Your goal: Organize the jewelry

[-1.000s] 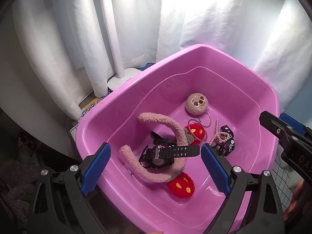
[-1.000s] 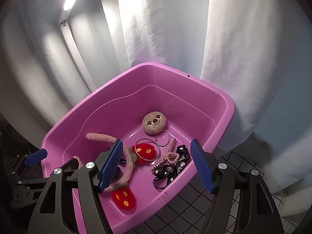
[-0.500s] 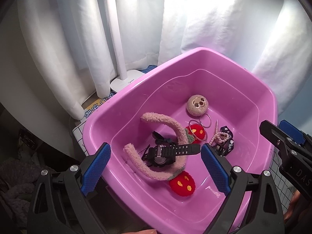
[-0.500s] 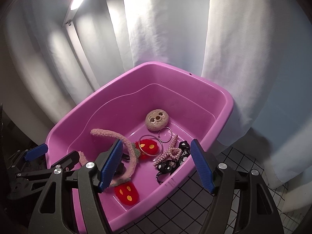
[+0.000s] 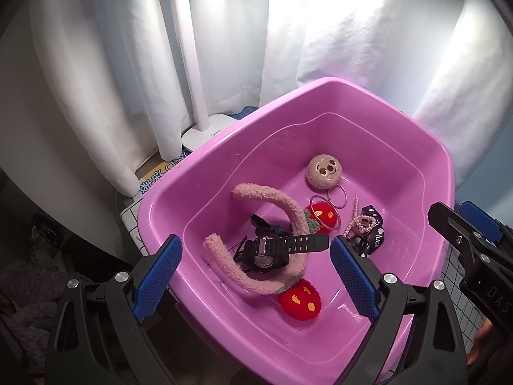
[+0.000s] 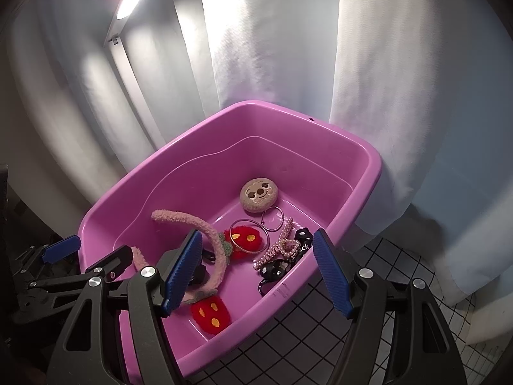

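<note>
A pink plastic tub (image 5: 368, 96) (image 6: 368, 157) holds the jewelry. Inside lie a fuzzy pink headband (image 5: 288, 208) (image 6: 205, 227), a black watch (image 5: 279, 247), two red plush pieces (image 5: 299, 298) (image 6: 210, 312), a round plush face (image 5: 324, 171) (image 6: 259, 194), metal rings (image 5: 340, 195) (image 6: 272, 218), a pearl clip (image 5: 360, 223) (image 6: 282, 245) and a black clip (image 5: 372, 234) (image 6: 298, 243). My left gripper (image 5: 255, 277) is open and empty above the tub's near side. My right gripper (image 6: 256, 272) is open and empty above the tub's near right edge.
White curtains (image 5: 352, 32) (image 6: 272, 48) hang behind the tub. A white lamp post and base (image 5: 198, 128) stand at the back left. The tub sits on a black-and-white grid surface (image 6: 368, 320). The right gripper shows at the right edge of the left wrist view (image 5: 474, 247).
Both grippers have drawn back and up from the tub, so it looks smaller and farther. Both stay open. Nothing in the tub has moved.
</note>
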`<state>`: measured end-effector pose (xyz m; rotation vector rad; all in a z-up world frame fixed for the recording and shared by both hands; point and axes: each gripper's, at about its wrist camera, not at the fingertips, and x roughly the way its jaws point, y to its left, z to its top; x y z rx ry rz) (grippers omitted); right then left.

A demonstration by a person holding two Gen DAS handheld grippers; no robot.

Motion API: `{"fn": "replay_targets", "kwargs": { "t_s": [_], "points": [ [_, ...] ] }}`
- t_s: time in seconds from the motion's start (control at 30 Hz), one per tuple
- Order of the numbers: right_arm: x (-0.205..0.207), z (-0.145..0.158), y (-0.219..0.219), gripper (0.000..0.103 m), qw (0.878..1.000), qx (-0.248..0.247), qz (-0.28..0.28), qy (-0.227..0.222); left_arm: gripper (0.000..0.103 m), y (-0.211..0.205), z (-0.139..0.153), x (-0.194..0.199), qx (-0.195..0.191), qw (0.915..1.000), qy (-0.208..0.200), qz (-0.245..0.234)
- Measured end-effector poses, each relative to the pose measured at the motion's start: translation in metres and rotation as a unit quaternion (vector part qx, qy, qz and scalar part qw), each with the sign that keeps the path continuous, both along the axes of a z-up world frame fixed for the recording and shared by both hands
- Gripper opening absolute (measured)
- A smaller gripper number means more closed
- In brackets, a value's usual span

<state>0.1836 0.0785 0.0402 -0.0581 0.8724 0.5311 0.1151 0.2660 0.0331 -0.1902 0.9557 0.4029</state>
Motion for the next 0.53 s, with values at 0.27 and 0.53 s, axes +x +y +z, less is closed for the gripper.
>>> {"fn": "replay_targets", "kwargs": {
  "t_s": [0.27, 0.53],
  "points": [
    [-0.0017, -0.0010, -0.0002, 0.069, 1.000, 0.000, -0.001, 0.002, 0.092, 0.0019, -0.0025, -0.0008, -0.011, 0.9999, 0.000, -0.002],
    [-0.0069, -0.0015, -0.0037, 0.069, 1.000, 0.005, -0.003, -0.001, 0.092, 0.0031, -0.0007, -0.0023, -0.003, 1.0000, -0.003, 0.002]
  ]
}}
